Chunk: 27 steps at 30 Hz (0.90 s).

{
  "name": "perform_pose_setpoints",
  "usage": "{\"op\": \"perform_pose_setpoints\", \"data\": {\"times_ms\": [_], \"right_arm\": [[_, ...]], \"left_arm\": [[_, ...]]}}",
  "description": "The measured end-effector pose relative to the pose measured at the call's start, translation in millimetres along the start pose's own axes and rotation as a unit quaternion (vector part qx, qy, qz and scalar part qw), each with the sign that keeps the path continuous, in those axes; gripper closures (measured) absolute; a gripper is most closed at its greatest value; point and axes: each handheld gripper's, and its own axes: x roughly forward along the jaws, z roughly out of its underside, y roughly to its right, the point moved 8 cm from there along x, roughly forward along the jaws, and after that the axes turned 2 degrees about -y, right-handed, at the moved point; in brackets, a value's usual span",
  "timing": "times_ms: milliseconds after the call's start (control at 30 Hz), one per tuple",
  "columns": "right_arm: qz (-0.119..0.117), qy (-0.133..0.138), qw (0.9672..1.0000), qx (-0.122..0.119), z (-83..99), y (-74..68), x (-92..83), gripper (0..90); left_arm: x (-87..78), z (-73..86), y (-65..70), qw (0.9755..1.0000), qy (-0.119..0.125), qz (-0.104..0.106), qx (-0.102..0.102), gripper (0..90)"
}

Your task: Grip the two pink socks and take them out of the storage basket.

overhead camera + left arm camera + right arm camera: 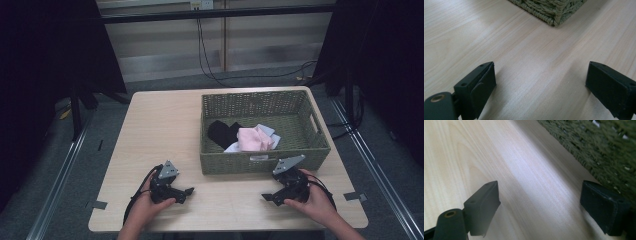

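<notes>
A green woven basket [305, 145] holding pink [252, 139], black [222, 131] and white cloths is sitting beyond the left gripper [186, 191] and right gripper [266, 197], both resting on the worktop [160, 120] with jaws gaping wide, gripping nothing.

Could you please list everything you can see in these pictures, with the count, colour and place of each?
table: one, light wood, centre of the high view
basket: one, green woven, right half of the table, its near wall just beyond the right gripper
black cloth: one, black, inside the basket, left of the pink one
pink cloth: one, pink, inside the basket near its front
white cloth: at least one, white or pale, under and beside the pink cloth
tape marks: two, grey, at the table's near corners
cables: several, black, on the floor behind the table
left gripper: one, black, open, low over the near left of the table
right gripper: one, black, open, near right, before the basket
</notes>
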Motion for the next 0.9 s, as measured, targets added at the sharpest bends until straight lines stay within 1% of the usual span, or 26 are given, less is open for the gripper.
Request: {"op": "perform_pose_setpoints", "data": {"times_ms": [100, 233, 300, 333, 500, 667, 900], "right_arm": [[-0.004, -0.004, 1.0000, 0.000, -2.8, 0.6, -3.1, 15.7], [-0.020, -0.018, 0.9996, 0.004, -8.3, 1.5, -12.2, 17.3], [-0.020, -0.022, 0.9996, 0.001, -9.4, 2.0, -14.5, 17.5], [-0.022, -0.030, 0.9993, 0.002, -11.7, 2.0, -19.3, 17.8], [-0.028, -0.040, 0.9988, -0.001, -17.9, 4.3, -29.2, 18.4], [-0.032, -0.050, 0.9982, 0.006, -21.1, 7.3, -38.5, 19.1], [-0.042, -0.063, 0.9971, 0.007, -24.3, 11.8, -51.4, 21.6]], "left_arm": [[0.0, 0.0, 0.0, 1.0000, 0.000, 0.000, 0.000, 8.7], [0.0, 0.0, 0.0, 1.0000, 0.000, 0.000, 0.000, 8.7], [0.0, 0.0, 0.0, 1.0000, 0.000, 0.000, 0.000, 8.7], [0.0, 0.0, 0.0, 1.0000, 0.000, 0.000, 0.000, 8.7], [0.0, 0.0, 0.0, 1.0000, 0.000, 0.000, 0.000, 8.7], [0.0, 0.0, 0.0, 1.0000, 0.000, 0.000, 0.000, 8.7], [0.0, 0.0, 0.0, 1.0000, 0.000, 0.000, 0.000, 8.7]]}}
